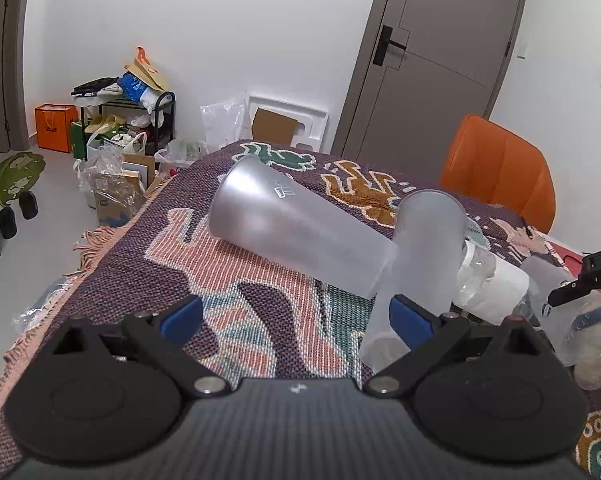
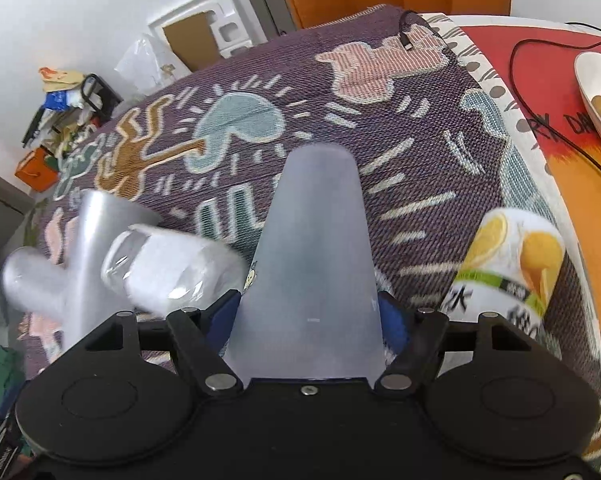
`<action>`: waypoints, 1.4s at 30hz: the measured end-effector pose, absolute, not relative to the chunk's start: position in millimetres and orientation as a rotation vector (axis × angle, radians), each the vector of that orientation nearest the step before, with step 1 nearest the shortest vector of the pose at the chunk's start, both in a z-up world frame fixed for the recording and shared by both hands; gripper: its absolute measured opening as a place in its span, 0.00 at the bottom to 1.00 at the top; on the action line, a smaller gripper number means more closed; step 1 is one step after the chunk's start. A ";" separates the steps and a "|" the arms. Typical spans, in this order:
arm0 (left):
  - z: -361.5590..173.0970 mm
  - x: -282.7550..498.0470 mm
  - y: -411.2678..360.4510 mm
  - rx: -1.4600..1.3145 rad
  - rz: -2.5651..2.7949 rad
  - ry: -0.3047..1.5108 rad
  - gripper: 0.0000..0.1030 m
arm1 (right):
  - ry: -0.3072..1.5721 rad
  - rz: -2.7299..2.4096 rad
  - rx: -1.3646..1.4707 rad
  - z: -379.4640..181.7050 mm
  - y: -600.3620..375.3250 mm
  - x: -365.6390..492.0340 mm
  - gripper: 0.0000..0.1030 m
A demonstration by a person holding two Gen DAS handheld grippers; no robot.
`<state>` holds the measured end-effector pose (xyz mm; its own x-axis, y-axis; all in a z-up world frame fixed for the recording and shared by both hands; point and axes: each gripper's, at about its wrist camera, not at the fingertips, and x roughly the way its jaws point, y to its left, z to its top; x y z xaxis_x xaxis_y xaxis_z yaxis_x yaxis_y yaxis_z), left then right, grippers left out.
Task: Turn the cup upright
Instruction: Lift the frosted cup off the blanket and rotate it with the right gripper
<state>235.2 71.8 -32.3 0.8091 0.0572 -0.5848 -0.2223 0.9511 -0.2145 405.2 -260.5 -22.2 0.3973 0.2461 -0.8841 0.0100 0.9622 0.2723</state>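
Observation:
In the right wrist view a frosted plastic cup sits between my right gripper's blue pads, its narrow base pointing away from me over the patterned blanket. The right gripper is shut on it. In the left wrist view my left gripper is open and empty above the blanket. Ahead of it a frosted cup lies on its side. A second frosted cup stands mouth-down beside the right pad. The right gripper's tip shows at the far right.
A clear bottle with a white label lies beside the cups, also in the right wrist view. A lemon drink can stands right. A fruit bowl and cable lie far right. An orange chair stands behind.

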 end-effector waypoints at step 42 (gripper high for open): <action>-36.7 92.4 67.4 -0.253 0.118 0.572 0.96 | 1.039 0.263 0.630 -57.8 -195.3 192.0 0.71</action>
